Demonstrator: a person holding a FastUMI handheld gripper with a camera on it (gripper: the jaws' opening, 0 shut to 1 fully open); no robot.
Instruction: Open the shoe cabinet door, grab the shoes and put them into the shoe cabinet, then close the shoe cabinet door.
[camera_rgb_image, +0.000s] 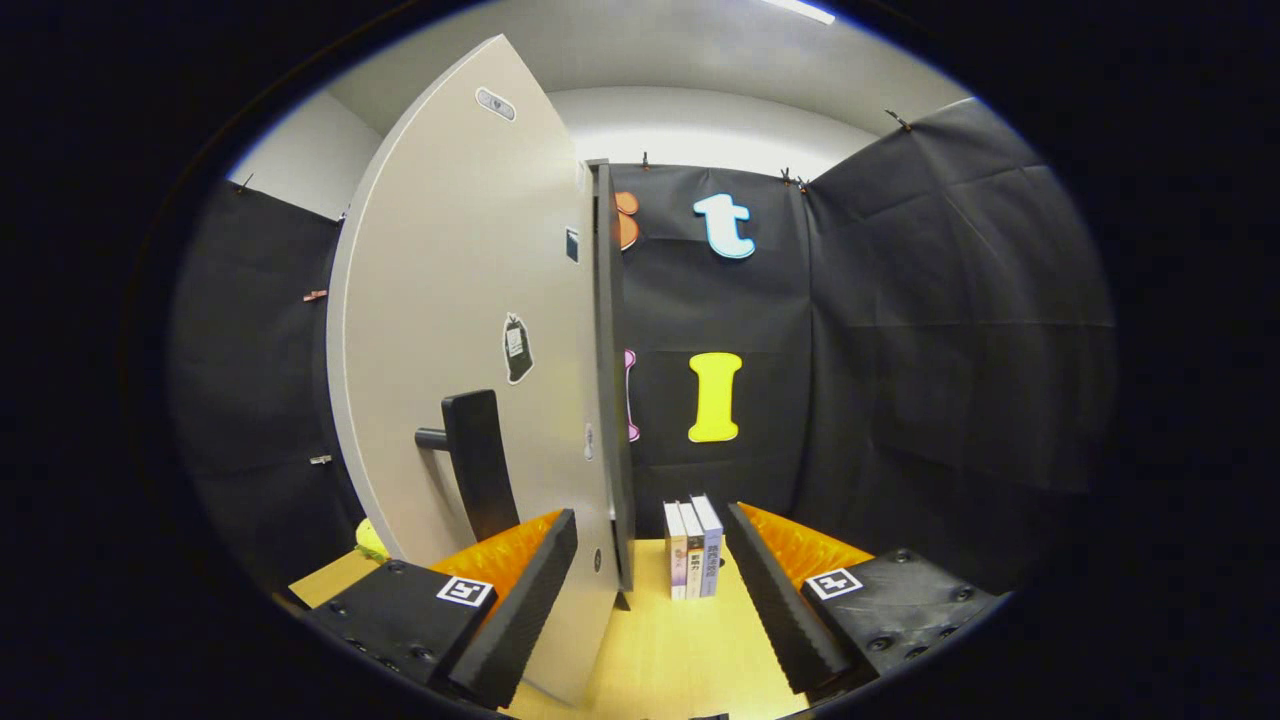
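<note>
The gripper is spread wide and holds nothing; the free edge of the shoe cabinet door runs down between its fingers, nearer the left one, with neither finger pressing on it. The door stands swung out, its broad pale face to the left of the fingers and its dark handle just above the left finger. This looks like the door-opening step, or its end. The next move probably calls for backing off the door and finding the shoes. A row of books stands on the wooden tabletop just beyond the fingers. A small yellow object peeks out left of the door; what it is cannot be told.
</note>
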